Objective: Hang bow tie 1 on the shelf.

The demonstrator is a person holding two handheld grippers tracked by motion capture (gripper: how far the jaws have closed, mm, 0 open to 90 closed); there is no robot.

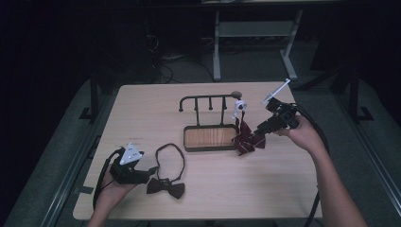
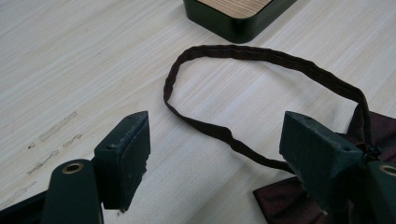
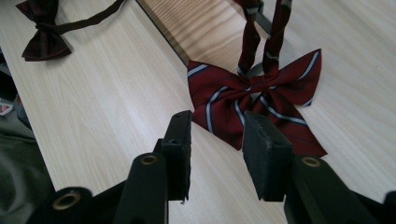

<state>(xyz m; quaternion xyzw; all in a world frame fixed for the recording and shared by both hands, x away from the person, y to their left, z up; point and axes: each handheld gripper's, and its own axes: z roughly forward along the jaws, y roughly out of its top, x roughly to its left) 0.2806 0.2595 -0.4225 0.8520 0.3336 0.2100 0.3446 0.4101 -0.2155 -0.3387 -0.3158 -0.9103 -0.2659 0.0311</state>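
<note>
A striped red bow tie (image 3: 256, 98) hangs by its strap from the rack (image 1: 208, 100) on the table (image 1: 142, 109), so the right gripper (image 3: 217, 140) sits open beside it, while the left gripper (image 2: 217, 154) waits open over the dark bow tie (image 1: 165, 188).

Striped bow tie's (image 3: 254, 100) neck strap cut off at top edge (right gripper view)

A dark red bow tie (image 3: 254, 100) with thin white and navy stripes hangs just beyond the black right gripper (image 3: 217, 140). Beside the black left gripper (image 2: 219, 154) lies a plain dark maroon bow tie (image 2: 261, 74). Between them stands a black-framed, wood-grain rack (image 1: 210, 137) on the pale wood table (image 1: 142, 113).
</note>
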